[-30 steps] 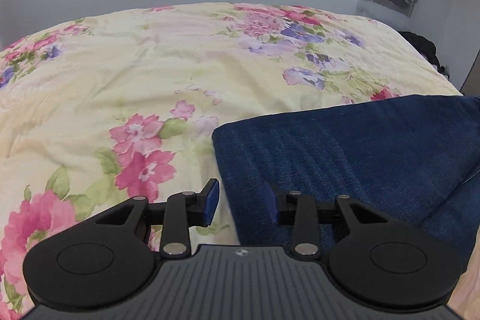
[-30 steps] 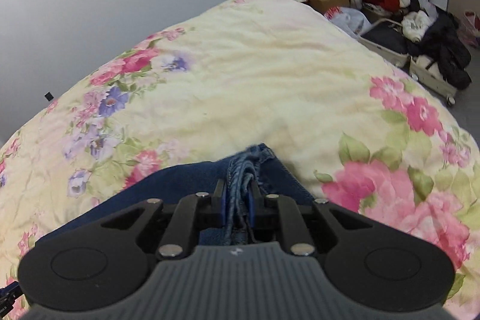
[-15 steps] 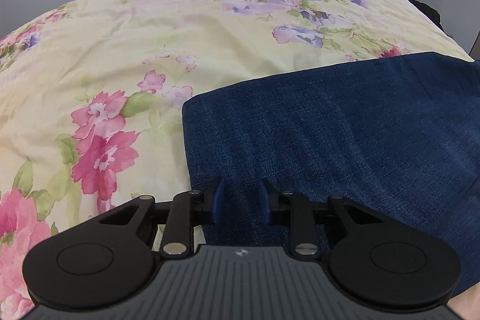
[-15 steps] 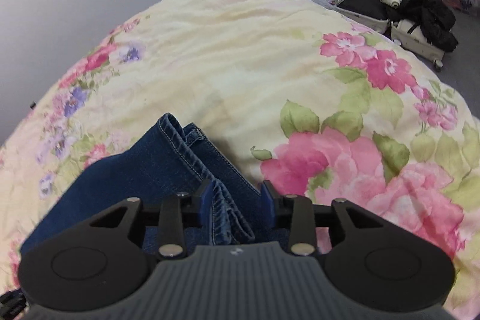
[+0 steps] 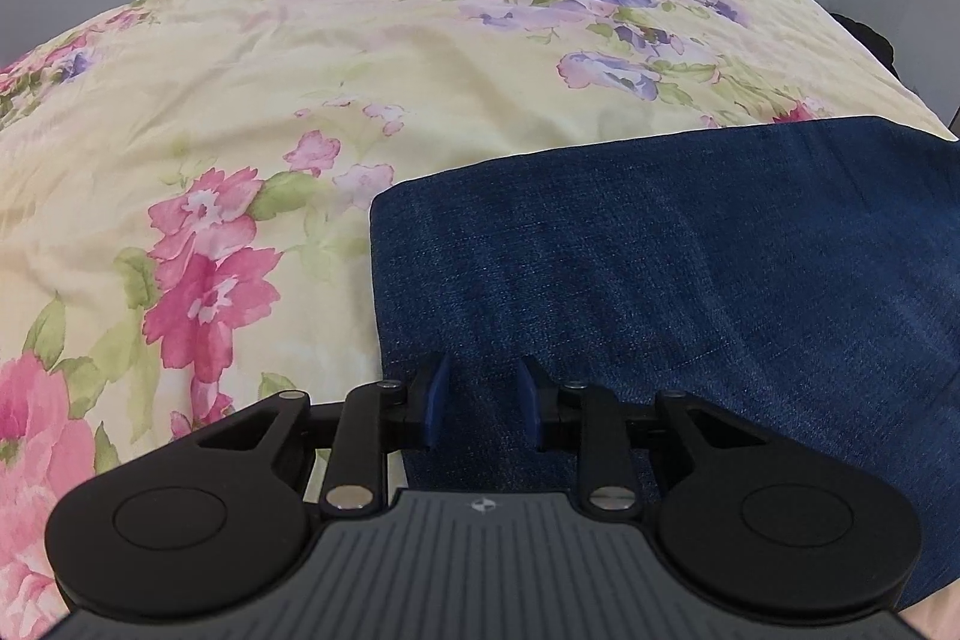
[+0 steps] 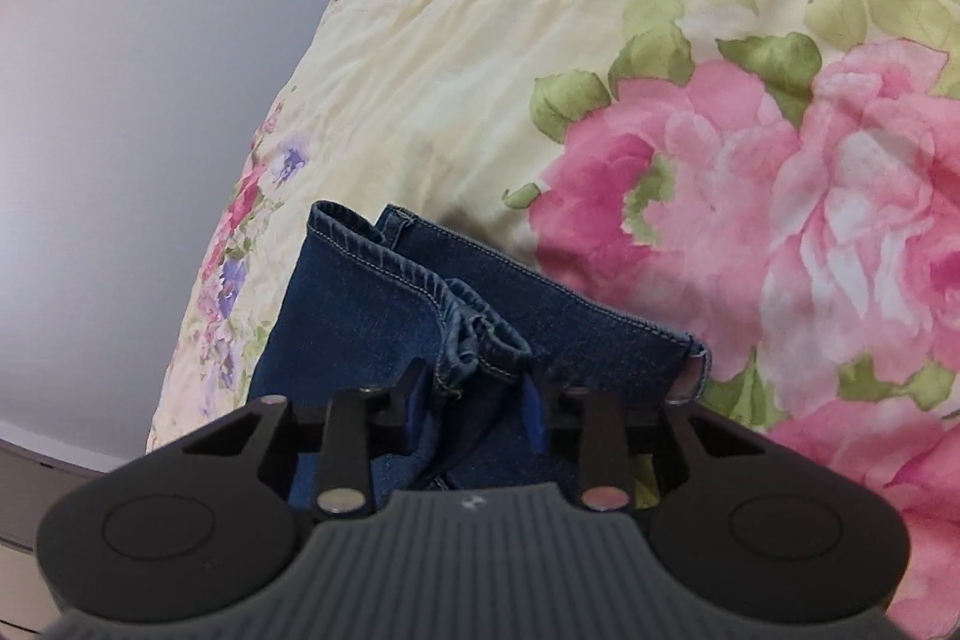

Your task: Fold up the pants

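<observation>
My right gripper (image 6: 474, 400) closes around the pants (image 6: 384, 316) hems, legs running toward me across the bedspread (image 6: 480, 70); left gripper (image 5: 480, 394) stands narrowly parted over denim.

The dark blue denim pants (image 5: 660, 280) are coarse woven cloth, matt, with pale stitched hems (image 6: 384, 268). The pale yellow floral cotton bedspread (image 5: 240, 100) looks soft and lightly creased. The black tongs (image 5: 480, 394) are matt plastic with shiny metal rivets and blue pads.

Dark blue denim pants (image 5: 660, 268), folded flat on floral bedspread (image 5: 300, 70), hems bunched.
</observation>
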{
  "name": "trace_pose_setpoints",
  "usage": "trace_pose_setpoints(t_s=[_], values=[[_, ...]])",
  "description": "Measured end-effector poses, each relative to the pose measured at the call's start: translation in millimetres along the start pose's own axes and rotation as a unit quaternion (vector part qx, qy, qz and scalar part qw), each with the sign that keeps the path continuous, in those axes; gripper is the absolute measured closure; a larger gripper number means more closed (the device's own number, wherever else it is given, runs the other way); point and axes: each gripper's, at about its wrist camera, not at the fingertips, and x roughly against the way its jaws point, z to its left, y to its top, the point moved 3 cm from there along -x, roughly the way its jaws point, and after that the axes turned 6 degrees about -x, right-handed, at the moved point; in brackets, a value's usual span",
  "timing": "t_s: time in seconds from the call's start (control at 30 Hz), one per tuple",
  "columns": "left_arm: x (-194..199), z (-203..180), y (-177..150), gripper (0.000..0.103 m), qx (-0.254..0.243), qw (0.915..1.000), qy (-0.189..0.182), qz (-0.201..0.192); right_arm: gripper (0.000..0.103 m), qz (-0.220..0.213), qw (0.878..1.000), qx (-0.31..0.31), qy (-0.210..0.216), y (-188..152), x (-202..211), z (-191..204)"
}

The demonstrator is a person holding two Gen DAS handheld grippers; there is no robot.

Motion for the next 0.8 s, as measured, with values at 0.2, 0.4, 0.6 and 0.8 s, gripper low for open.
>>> trace_pose_setpoints(t_s=[0.2,0.4,0.6,0.8], values=[[0,3,-3,0.071,0.006,0.9999,-0.01,-0.004,0.1,-0.029,0.999,0.036,-0.015,-1,10,51],[-1,6,-3,0.071,0.013,0.9997,-0.022,-0.002,0.101,-0.068,0.991,0.112,0.023,6,18,167],[-2,11,-7,0.071,0.026,0.9991,-0.034,-0.006,0.102,-0.122,0.964,0.226,0.073,-11,52,218],[-2,5,-6,0.072,0.003,0.9996,-0.027,-0.002,0.102,-0.058,0.993,0.08,-0.065,-5,16,67]])
